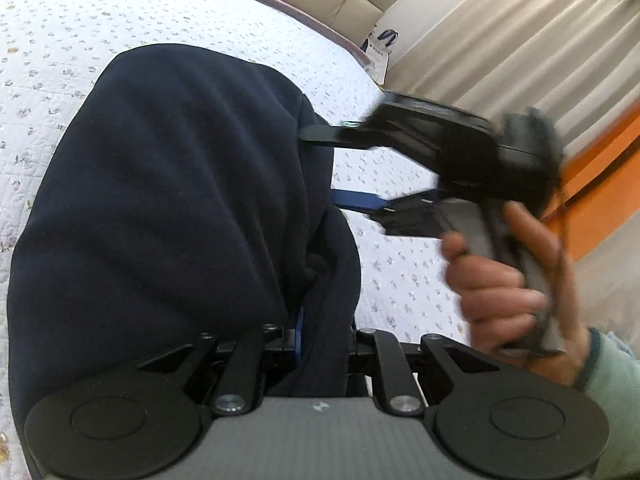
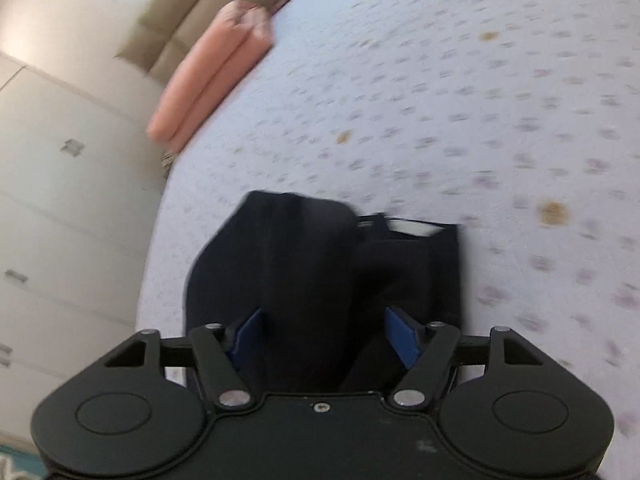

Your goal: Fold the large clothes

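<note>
A large dark navy garment (image 1: 172,200) lies bunched on a white floral bedspread (image 1: 80,40). My left gripper (image 1: 324,344) is shut on a thick fold of it at the bottom of the left wrist view; its fingers are mostly buried in cloth. My right gripper (image 1: 320,168) shows in the same view, held by a hand (image 1: 512,280), its jaws wide apart with the fingertips against the garment's right edge. In the right wrist view the garment (image 2: 312,280) fills the gap between the spread blue pads (image 2: 404,340) of my right gripper (image 2: 324,344).
A pink folded pillow (image 2: 212,72) lies at the bed's far edge by a beige headboard (image 2: 192,12). White wardrobe doors (image 2: 60,200) stand beside the bed. Curtains (image 1: 520,40) and an orange floor strip (image 1: 600,168) are to the right.
</note>
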